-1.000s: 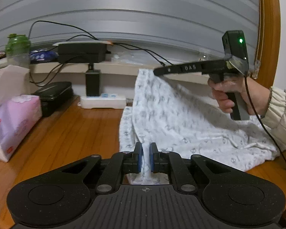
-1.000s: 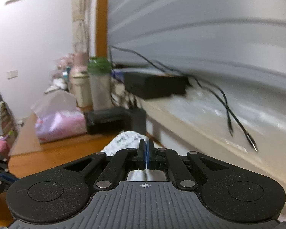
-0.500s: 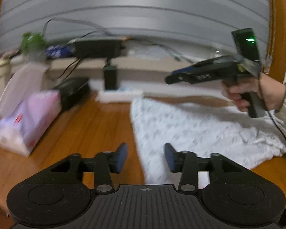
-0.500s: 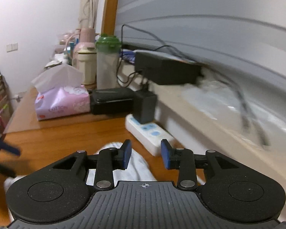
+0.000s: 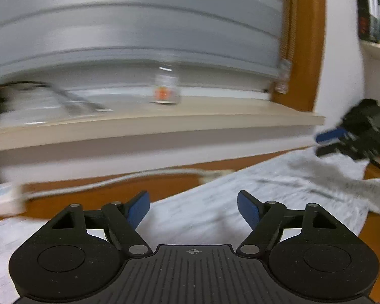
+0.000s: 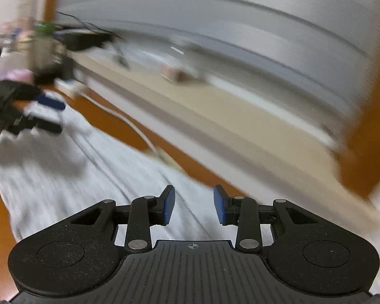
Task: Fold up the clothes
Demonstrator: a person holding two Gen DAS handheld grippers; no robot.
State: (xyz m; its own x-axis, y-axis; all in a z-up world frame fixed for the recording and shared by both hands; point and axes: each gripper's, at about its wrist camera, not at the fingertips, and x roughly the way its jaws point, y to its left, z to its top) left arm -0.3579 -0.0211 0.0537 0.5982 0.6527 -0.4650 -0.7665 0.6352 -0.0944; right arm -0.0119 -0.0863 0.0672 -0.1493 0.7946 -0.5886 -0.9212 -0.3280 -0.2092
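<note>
A white patterned garment [image 5: 240, 197] lies spread flat on the wooden table, also seen blurred in the right wrist view as pale cloth [image 6: 93, 172]. My left gripper [image 5: 193, 206] hovers over it with its jaws opening wide and nothing between the blue pads. It shows again at the left edge of the right wrist view [image 6: 50, 112]. My right gripper [image 6: 194, 204] stands partly open above the cloth, with nothing pinched. In the left wrist view the right gripper [image 5: 329, 141] hangs over the garment's far right part.
A beige window ledge [image 5: 164, 119] runs along the back under grey blinds, with a small jar [image 5: 164, 93] on it. A white power strip [image 5: 2, 197] and its cable [image 5: 114, 179] lie on the table [image 5: 88, 197]. An orange wooden frame [image 5: 304, 50] stands at the right.
Both grippers let go of the garment and opened. The cloth, held up a second ago, now lies flat. Both views have swung fast to the right along the ledge.
</note>
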